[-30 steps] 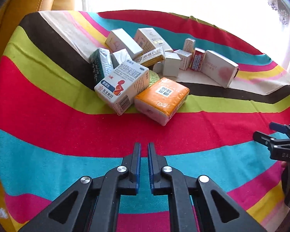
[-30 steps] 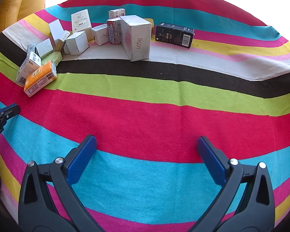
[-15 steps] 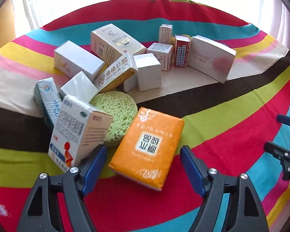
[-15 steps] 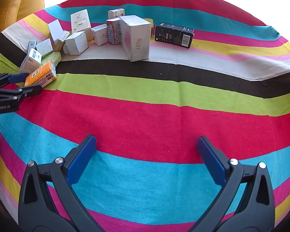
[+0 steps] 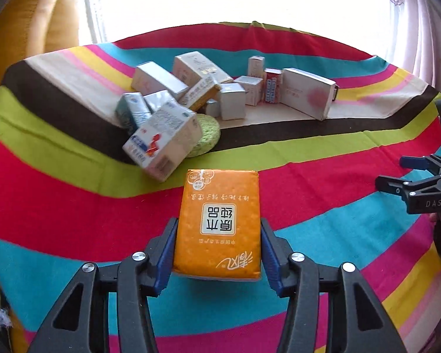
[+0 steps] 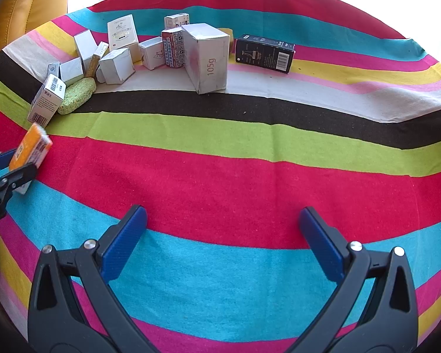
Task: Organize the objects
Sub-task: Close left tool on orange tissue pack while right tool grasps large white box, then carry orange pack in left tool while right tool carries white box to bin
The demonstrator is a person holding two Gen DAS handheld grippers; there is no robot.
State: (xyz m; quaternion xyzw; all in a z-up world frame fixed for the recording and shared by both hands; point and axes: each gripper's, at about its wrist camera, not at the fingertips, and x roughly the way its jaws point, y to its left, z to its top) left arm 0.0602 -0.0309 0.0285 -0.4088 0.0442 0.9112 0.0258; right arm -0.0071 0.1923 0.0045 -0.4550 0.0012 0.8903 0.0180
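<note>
My left gripper (image 5: 219, 229) is shut on an orange tissue pack (image 5: 219, 220) and holds it off the striped cloth, near the front left; the pack also shows at the left edge of the right wrist view (image 6: 29, 150). My right gripper (image 6: 222, 235) is open and empty over the cyan and red stripes. It appears at the right edge of the left wrist view (image 5: 397, 173). A heap of small boxes (image 5: 191, 94) lies at the back, with a white and blue medicine box (image 5: 161, 144) and a green round sponge (image 5: 205, 135) at its front.
A tall white box marked 105g (image 6: 208, 58) and a black box (image 6: 264, 53) lie at the back. A yellow leather seat (image 6: 23, 8) is beyond the table's left edge. A bright window lies behind.
My left gripper opened, went to the heap, closed on the orange tissue pack and pulled it back toward me, off the heap. The right gripper has stayed still and open.
</note>
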